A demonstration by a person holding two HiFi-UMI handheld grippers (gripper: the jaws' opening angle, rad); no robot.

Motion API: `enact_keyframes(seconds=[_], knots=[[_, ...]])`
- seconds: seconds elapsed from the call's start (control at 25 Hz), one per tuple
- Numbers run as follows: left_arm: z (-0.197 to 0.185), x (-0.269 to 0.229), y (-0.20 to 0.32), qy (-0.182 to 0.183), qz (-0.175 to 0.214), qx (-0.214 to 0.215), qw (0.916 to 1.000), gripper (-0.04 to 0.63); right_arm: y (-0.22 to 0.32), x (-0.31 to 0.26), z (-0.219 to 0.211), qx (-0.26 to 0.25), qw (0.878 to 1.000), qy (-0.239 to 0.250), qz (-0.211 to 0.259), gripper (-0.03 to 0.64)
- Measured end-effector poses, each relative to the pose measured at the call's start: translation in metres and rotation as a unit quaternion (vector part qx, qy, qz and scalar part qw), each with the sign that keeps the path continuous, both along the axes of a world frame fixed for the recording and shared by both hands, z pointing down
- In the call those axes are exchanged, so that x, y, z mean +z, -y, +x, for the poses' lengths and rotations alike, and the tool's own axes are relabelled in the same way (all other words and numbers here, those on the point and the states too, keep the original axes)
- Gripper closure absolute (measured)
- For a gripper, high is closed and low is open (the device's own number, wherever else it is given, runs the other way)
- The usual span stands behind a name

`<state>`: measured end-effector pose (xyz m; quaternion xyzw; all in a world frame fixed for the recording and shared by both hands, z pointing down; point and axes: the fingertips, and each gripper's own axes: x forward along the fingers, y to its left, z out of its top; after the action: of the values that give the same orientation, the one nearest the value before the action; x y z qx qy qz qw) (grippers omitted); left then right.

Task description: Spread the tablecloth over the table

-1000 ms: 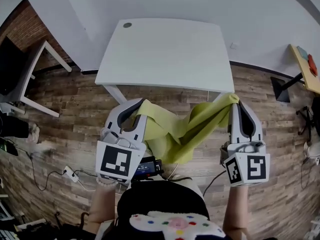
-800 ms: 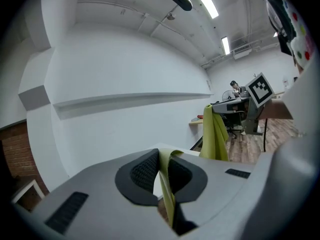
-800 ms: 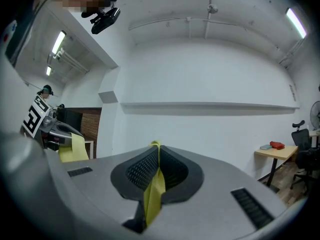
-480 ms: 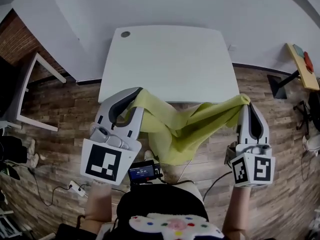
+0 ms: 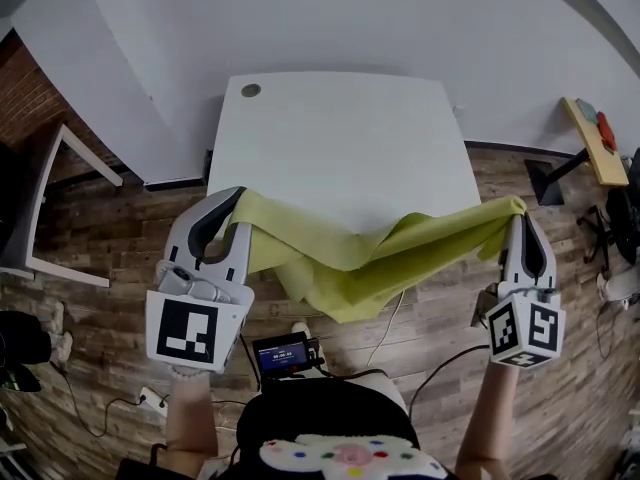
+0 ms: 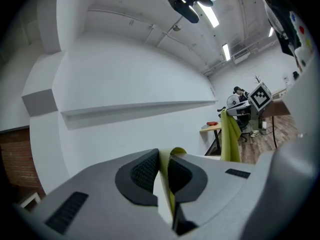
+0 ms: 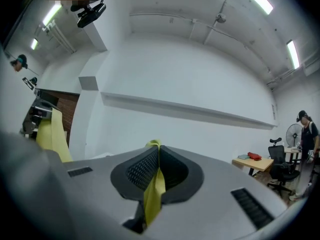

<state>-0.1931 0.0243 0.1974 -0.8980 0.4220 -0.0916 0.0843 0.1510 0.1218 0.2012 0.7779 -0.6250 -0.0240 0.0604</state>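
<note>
A yellow-green tablecloth (image 5: 350,263) hangs slack between my two grippers, just in front of the white table (image 5: 345,138), its sagging middle over the table's near edge. My left gripper (image 5: 238,200) is shut on one corner of the tablecloth (image 6: 172,156) at the table's near left corner. My right gripper (image 5: 520,211) is shut on the other corner of the tablecloth (image 7: 152,184) beyond the table's near right corner. Both grippers point level toward the white wall.
A wood-pattern floor (image 5: 110,228) surrounds the table. A small device with a lit screen (image 5: 285,350) and cables lie on the floor near the person. A second white table (image 5: 40,208) stands at the left, a desk with items (image 5: 592,133) at the far right.
Both grippers have moved apart and forward toward the table, lifting a little. The tablecloth has stretched wider between them and its middle now overlaps the table's near edge.
</note>
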Motion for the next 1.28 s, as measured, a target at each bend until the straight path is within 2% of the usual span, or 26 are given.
enact_keyframes(seconds=[0.32, 0.48, 0.64, 0.88, 1.28], knots=[[-0.031, 0.015, 0.042, 0.005, -0.008, 0.012, 0.9999, 0.580, 0.029, 0.007, -0.004, 0.054, 0.998, -0.041, -0.015, 0.581], [-0.044, 0.026, 0.059, 0.005, -0.023, 0.001, 0.9997, 0.580, 0.031, 0.016, 0.011, 0.087, 0.994, -0.053, -0.032, 0.581], [-0.064, 0.034, 0.073, 0.037, -0.009, -0.015, 0.9992, 0.580, 0.029, 0.029, 0.040, 0.116, 0.989, -0.064, -0.059, 0.581], [-0.094, 0.043, 0.088, 0.057, -0.020, -0.079, 0.9950, 0.580, 0.029, 0.039, 0.093, 0.163, 0.976, -0.109, -0.093, 0.581], [-0.132, 0.054, 0.108, 0.099, -0.027, -0.177, 0.9788, 0.580, 0.047, 0.065, 0.178, 0.182, 0.969, -0.103, -0.130, 0.581]])
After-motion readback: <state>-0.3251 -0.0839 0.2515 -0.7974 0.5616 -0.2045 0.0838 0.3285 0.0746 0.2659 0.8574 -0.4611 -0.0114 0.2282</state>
